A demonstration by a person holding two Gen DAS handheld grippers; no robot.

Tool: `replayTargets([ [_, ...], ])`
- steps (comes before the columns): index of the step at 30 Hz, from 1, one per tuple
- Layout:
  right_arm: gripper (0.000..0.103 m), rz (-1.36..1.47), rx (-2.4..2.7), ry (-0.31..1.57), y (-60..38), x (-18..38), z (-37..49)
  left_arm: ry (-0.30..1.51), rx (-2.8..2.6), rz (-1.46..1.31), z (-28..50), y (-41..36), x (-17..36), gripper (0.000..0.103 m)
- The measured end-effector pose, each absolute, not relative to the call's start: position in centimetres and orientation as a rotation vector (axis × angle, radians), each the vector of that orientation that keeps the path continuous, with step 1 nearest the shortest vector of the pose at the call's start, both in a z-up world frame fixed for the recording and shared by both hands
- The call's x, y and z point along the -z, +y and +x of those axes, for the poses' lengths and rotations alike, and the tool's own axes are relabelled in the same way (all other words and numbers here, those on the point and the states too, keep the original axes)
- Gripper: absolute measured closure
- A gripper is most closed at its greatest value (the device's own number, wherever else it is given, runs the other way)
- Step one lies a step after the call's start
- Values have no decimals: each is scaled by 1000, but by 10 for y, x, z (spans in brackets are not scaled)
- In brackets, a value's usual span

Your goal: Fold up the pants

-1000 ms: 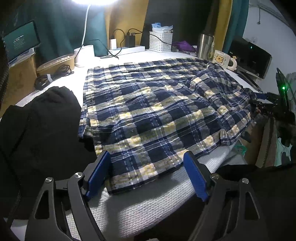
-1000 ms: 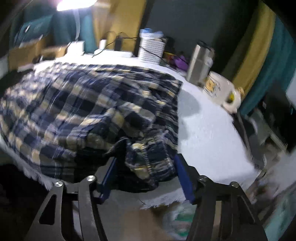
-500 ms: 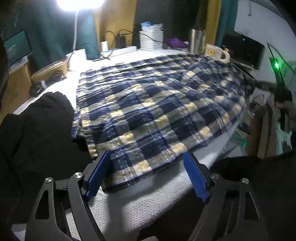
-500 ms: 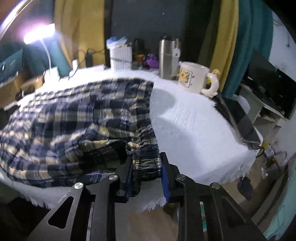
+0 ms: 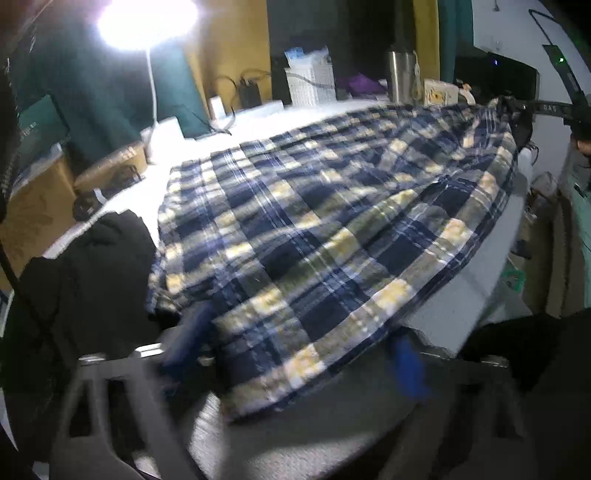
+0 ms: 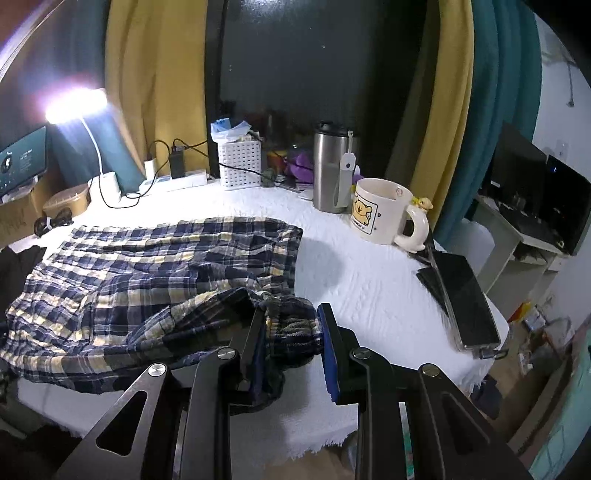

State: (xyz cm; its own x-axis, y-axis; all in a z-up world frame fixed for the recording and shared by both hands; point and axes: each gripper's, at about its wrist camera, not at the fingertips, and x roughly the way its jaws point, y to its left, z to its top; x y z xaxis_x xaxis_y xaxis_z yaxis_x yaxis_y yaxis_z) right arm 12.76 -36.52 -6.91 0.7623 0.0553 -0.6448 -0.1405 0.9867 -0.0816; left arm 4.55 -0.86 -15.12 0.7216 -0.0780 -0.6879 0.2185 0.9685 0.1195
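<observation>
Each camera rides on a hand-held gripper and looks forward and downward along its own fingers, which fill the bottom of the view. The left wrist view sits close over one end of the plaid pants, facing along them toward the lamp and white basket; it is blurred. The right wrist view looks from the opposite end, close above the bench, toward the curtains. Both share the pants, lamp, basket, steel tumbler and mug.
</observation>
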Motion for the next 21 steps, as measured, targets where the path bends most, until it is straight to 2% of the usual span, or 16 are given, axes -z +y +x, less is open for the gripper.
replayTargets([
  [2,77,-127,-106,711,-367,74,129,759,146,166,48,1,149,90],
  [3,77,-125,-106,717,-368,77,129,753,146,136,47,7,146,94],
  [5,77,-127,-114,739,-370,87,126,730,142,112,43,15,136,99],
  [8,76,-137,-121,761,-368,105,118,683,143,96,38,20,116,100],
  [10,67,-154,-122,785,-366,118,111,672,148,74,40,22,108,100],
  [11,36,-156,-116,788,-365,121,108,672,154,58,42,23,105,100],
  [12,0,-158,-111,774,-365,124,101,673,163,35,45,24,101,100],
  [21,0,-280,-204,656,-332,118,58,662,196,-114,66,34,74,100],
])
